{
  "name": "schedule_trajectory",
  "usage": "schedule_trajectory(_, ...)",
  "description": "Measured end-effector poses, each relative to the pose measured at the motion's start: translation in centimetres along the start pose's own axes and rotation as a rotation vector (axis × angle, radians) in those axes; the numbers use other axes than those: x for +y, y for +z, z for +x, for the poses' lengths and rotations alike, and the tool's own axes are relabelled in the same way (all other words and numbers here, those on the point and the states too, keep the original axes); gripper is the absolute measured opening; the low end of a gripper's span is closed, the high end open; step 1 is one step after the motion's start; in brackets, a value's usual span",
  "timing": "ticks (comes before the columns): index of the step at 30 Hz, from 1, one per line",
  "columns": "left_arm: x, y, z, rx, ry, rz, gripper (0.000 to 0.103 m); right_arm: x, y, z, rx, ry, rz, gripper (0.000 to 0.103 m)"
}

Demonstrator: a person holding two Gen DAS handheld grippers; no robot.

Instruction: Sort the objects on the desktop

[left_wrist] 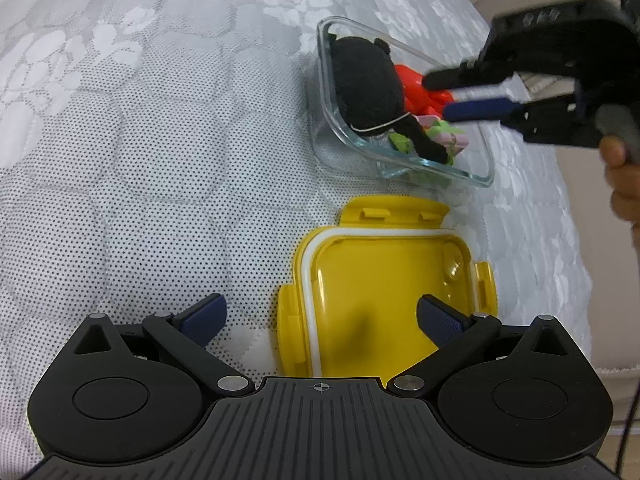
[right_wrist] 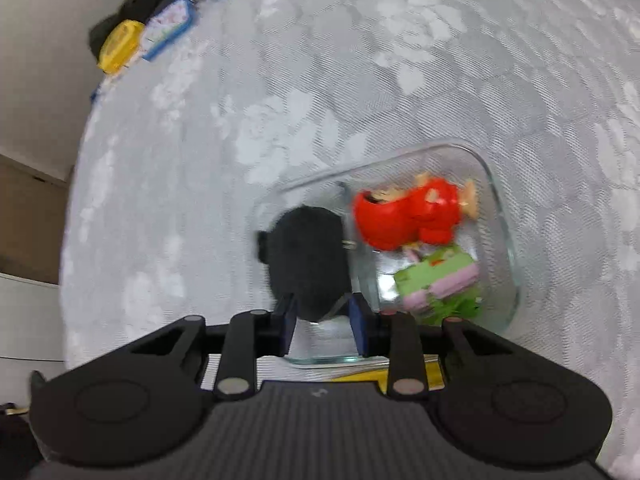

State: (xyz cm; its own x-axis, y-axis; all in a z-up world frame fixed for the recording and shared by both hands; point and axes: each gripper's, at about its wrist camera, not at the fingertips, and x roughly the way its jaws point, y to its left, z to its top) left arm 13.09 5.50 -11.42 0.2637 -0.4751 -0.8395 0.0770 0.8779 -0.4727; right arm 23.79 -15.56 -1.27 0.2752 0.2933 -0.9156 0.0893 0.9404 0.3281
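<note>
A clear glass container [left_wrist: 484, 168] [right_wrist: 502, 216] sits on the quilted grey cover. In it a black plush toy [left_wrist: 366, 84] [right_wrist: 308, 256] leans on the left wall and sticks up over the rim. Beside it lie a red toy figure [left_wrist: 416, 88] [right_wrist: 404, 216] and a green and pink piece [left_wrist: 448, 140] [right_wrist: 436, 280]. My right gripper [left_wrist: 440, 94] [right_wrist: 323, 322] hovers over the container with a narrow gap between its pads, which press on nothing. A yellow lid [left_wrist: 384, 280] lies upside down in front of the container. My left gripper [left_wrist: 322, 316] stands wide open just above the lid's near left corner.
A hand [left_wrist: 616, 160] holds the right gripper's handle at the right. The cover drops away along its right edge [left_wrist: 580, 240]. At the far left edge lie a yellow object [right_wrist: 120, 44] and a blue-rimmed tag [right_wrist: 168, 28] next to dark fabric.
</note>
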Motion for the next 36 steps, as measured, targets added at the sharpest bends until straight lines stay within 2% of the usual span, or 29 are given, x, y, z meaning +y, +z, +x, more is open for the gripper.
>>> schedule_trajectory(5,0.0,0.0,0.0,0.001,0.001,0.0,0.103,-0.4,-0.6,1.1,0.031,-0.047,-0.103,0.033)
schedule_trajectory(10,0.0,0.0,0.0,0.002,0.002,0.0,0.103,0.5,-1.5,1.9,0.064,-0.103,-0.269,0.033)
schedule_trajectory(11,0.0,0.0,0.0,0.002,0.003,0.0,0.103,0.7,-1.7,2.0,0.071,-0.111,-0.299,0.03)
schedule_trajectory(13,0.0,0.0,0.0,0.003,0.004,0.001,0.103,1.0,-2.1,2.2,0.09,-0.117,-0.335,0.004)
schedule_trajectory(22,0.0,0.2,-0.1,0.002,0.005,0.0,0.103,3.6,-2.3,0.3,0.064,-0.009,-0.374,0.004)
schedule_trajectory(24,0.0,0.2,-0.2,0.001,0.005,-0.002,0.103,4.6,-2.4,0.2,0.054,-0.08,-0.448,0.007)
schedule_trajectory(27,-0.1,0.3,-0.3,0.0,0.004,-0.002,0.103,5.4,-2.3,0.3,0.075,-0.187,-0.556,0.024)
schedule_trajectory(28,-0.1,0.3,-0.3,0.0,0.003,-0.001,0.103,5.5,-2.3,0.3,0.09,-0.211,-0.589,0.026)
schedule_trajectory(35,-0.1,0.1,-0.6,0.002,0.003,0.0,0.103,6.7,-3.7,2.4,0.188,-0.355,-0.863,0.026)
schedule_trajectory(36,-0.1,0.0,-0.6,0.002,0.003,-0.001,0.103,6.8,-3.8,2.7,0.191,-0.355,-0.885,0.027)
